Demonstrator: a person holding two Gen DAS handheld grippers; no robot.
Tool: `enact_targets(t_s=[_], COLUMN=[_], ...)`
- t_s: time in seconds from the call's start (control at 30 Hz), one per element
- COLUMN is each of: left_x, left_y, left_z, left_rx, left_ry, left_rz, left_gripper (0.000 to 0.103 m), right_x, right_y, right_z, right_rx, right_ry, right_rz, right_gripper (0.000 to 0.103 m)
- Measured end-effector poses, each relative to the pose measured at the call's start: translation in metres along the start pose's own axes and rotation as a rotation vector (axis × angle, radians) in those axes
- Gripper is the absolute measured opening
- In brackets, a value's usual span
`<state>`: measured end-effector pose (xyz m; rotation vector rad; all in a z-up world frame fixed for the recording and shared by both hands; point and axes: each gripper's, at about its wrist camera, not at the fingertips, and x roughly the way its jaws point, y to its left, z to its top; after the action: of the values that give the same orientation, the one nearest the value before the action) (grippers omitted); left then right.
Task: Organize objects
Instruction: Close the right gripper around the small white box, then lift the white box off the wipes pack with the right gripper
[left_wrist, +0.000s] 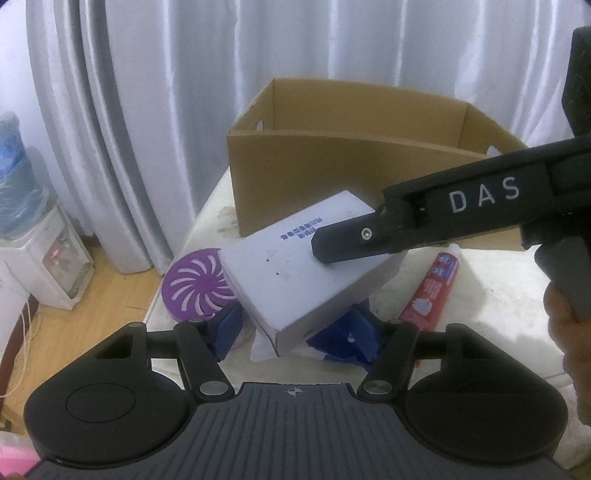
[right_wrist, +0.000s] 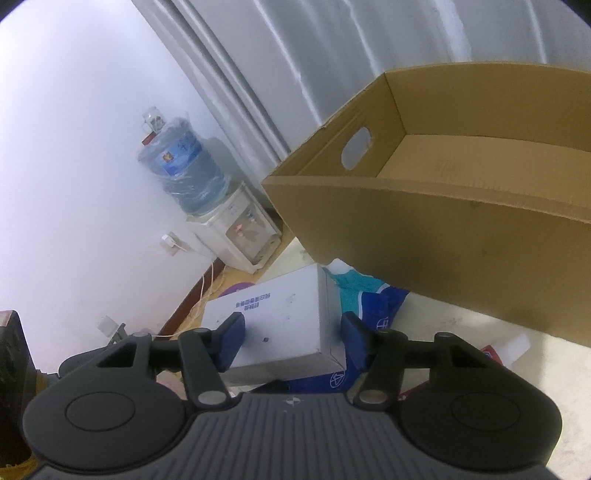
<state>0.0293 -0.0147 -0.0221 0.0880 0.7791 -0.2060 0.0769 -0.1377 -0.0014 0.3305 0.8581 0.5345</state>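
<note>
A white rectangular box (left_wrist: 295, 273) with blue print is tilted above the table. My left gripper (left_wrist: 295, 328) has its blue fingers on both sides of the box's near end. My right gripper (right_wrist: 291, 338) straddles the same white box (right_wrist: 284, 321), one blue finger over its top face and one at its right side; its finger (left_wrist: 351, 240) rests on the box top in the left wrist view. An open brown cardboard box (left_wrist: 332, 177) stands behind; it shows empty in the right wrist view (right_wrist: 461, 236).
A purple round disc (left_wrist: 195, 288) lies at the table's left edge. A red and white tube (left_wrist: 436, 291) lies to the right. A blue and white bag (right_wrist: 369, 295) lies under the white box. A water dispenser (right_wrist: 221, 221) stands on the floor by the curtain.
</note>
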Motion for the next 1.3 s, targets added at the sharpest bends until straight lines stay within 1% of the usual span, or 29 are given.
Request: enact_targets(t_s=[0.37,1.0,1.3], left_x=[-0.005,-0.014,-0.015], left_y=[-0.005,-0.018,-0.020], left_z=[0.003,0.012,0.014], left_rx=[-0.025,-0.009,-0.006], left_ry=[0.012,-0.010,-0.014], left_rz=[-0.006,0.001,0.005], left_gripper=[0.063,0.063,0.063], right_x=[-0.008,-0.029,-0.032], right_y=[0.006,0.015,0.016], right_z=[-0.002,-0.001,-0.001], right_rx=[-0.021,-0.041,-0.039], right_ry=[0.004,-0.014,-0.016], right_rz=[-0.047,-0.067,-0.071], right_gripper=[0.061,0.061,0.061])
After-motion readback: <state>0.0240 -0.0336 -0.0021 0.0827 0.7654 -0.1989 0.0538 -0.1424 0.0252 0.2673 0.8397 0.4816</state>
